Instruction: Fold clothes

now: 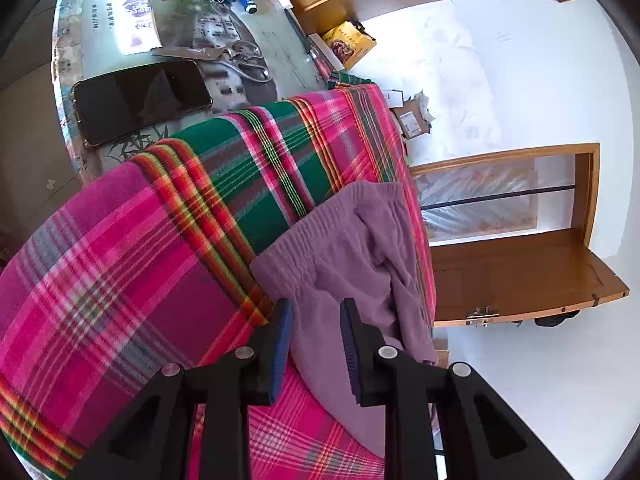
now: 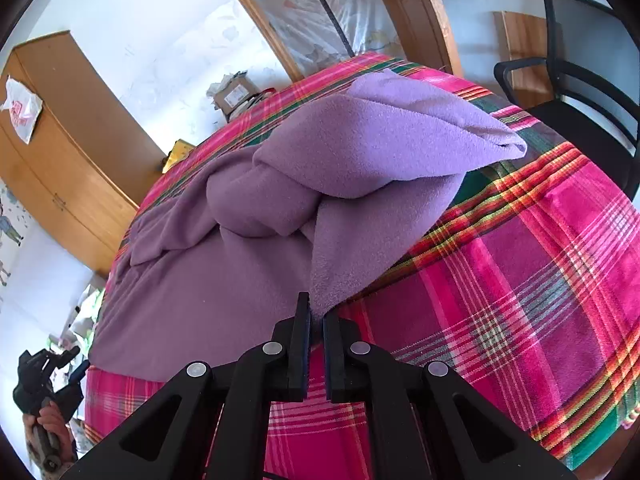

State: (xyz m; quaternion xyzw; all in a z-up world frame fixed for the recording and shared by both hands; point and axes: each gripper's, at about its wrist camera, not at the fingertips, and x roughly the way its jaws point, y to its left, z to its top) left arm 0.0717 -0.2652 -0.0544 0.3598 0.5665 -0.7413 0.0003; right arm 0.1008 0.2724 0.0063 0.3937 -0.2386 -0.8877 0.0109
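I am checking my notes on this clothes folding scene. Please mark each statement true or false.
1. The purple garment lies on a plaid cloth. True.
2. The left gripper is shut on the garment. False: its jaws stand apart, the fabric loose between them.
3. The right gripper pinches a garment edge. True.
4. A phone lies on the garment. False: it lies on the table.

Both wrist views close, angled down (opposite ends); share purple garment [image 1: 340, 248] [image 2: 280, 208].
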